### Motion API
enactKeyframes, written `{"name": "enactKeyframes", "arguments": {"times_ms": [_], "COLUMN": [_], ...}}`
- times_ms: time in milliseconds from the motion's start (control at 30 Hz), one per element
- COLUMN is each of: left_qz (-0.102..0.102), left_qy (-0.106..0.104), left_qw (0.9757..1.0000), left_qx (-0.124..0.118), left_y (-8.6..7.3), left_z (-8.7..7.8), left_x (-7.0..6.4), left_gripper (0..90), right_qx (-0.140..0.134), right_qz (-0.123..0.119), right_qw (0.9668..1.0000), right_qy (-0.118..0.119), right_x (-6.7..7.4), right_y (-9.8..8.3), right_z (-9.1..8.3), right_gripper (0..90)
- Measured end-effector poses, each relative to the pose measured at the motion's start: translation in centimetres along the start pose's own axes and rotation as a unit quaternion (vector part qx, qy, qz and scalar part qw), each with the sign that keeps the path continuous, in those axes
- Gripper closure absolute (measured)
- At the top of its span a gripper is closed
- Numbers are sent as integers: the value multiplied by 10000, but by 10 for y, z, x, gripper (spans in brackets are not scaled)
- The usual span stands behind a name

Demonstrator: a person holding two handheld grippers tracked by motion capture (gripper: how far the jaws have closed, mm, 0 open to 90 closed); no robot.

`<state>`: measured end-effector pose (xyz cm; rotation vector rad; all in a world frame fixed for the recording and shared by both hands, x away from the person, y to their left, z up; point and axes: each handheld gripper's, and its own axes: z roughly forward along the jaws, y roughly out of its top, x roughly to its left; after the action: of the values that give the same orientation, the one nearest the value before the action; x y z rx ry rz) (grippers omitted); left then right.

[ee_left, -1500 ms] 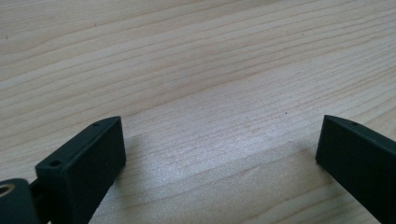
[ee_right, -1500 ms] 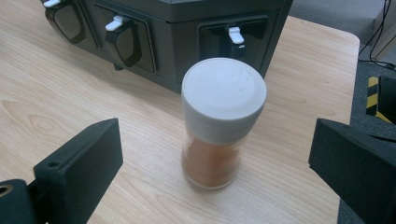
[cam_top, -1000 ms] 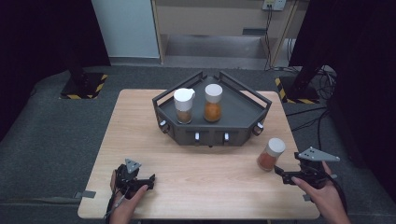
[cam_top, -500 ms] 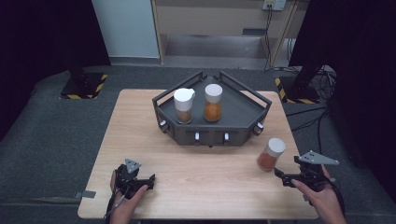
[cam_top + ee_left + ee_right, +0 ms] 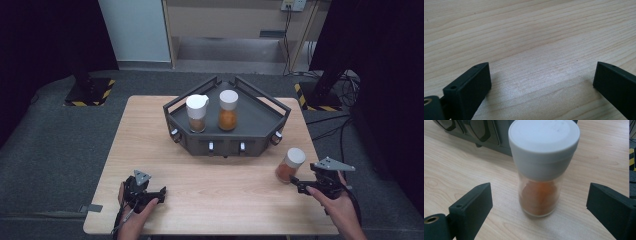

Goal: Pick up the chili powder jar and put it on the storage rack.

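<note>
High view first: the right gripper (image 5: 295,181) sits at the lower right of the frame, jaws just short of a jar (image 5: 290,164) of orange powder with a white cap, standing upright on the table (image 5: 150,125) right of the dark rack (image 5: 260,120). Two more jars (image 5: 196,113) (image 5: 228,110), same orange fill, stand in the rack. The left gripper (image 5: 159,192) rests at lower left. Left gripper view: jaws spread wide over bare wood, nothing between them. Right gripper view: the jar (image 5: 541,167) stands centred between jaws that have just been closing, pads not yet touching. I'd say push in a bit further, then squeeze on the glass below the cap, keeping it upright
</note>
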<state>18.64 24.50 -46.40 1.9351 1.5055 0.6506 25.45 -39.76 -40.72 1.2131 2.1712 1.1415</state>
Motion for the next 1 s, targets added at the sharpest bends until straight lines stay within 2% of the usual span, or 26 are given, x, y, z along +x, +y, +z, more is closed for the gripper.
{"name": "enactKeyframes", "arguments": {"times_ms": [367,500,700,833,1000], "left_qz": [-5,-7,-7,-8,-15], "left_qy": [-10,-17,-23,-22,-21], "left_qw": [10000,10000,10000,10000,10000], "left_qx": [-3,-2,-3,-2,-4], "left_y": [0,0,0,0,0], "left_z": [0,0,0,0,0], "left_x": [0,1,1,1,1], "left_gripper": [1,1,1,0,0], "right_qx": [-46,-85,-95,-154,-209], "right_qz": [-149,-188,-165,-76,-46], "right_qw": [9999,9998,9998,9997,9996], "right_qy": [-32,-1,-80,-170,-188], "right_x": [4,4,6,6,7], "right_y": [11,14,19,17,15], "right_z": [14,18,25,26,27], "right_gripper": [129,197,252,334,339]}}
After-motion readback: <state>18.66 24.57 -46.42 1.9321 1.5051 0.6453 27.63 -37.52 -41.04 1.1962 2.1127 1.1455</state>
